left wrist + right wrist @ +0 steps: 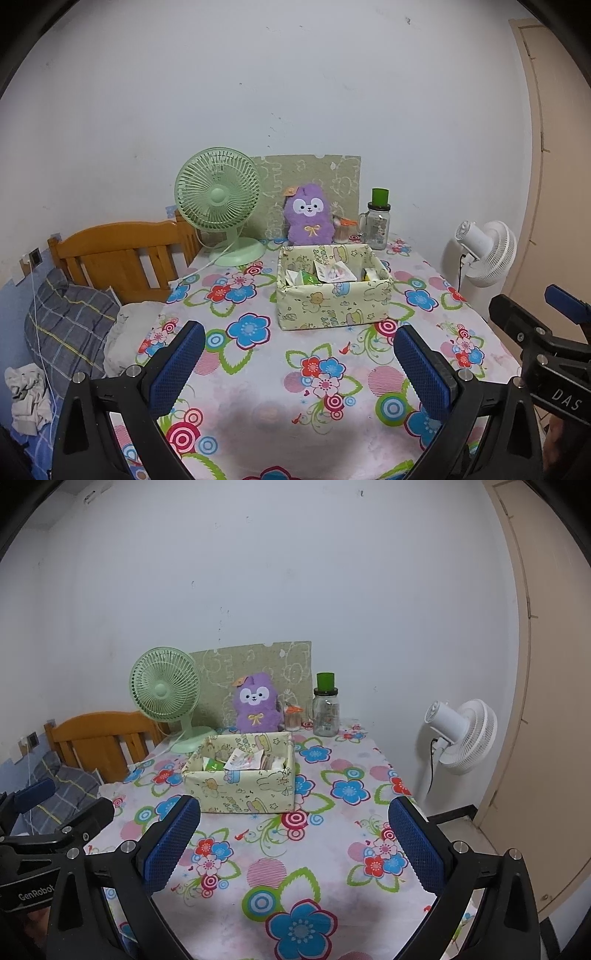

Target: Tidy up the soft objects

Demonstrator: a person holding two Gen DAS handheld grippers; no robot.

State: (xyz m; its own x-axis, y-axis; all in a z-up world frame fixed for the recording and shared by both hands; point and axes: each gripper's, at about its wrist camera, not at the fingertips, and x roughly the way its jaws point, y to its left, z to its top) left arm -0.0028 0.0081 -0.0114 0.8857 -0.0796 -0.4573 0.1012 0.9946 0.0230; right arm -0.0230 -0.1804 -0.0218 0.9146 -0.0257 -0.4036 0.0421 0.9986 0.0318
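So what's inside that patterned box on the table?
The box holds a loose pile of small packets, white, green and yellowish. What lies beneath them, and the box floor, is hidden by the packets and the near wall.

I'm in a home bedroom: a wooden bed point(122, 254) with pillow point(70, 325) beside my flowered table point(258, 369), fans point(218, 199) about.
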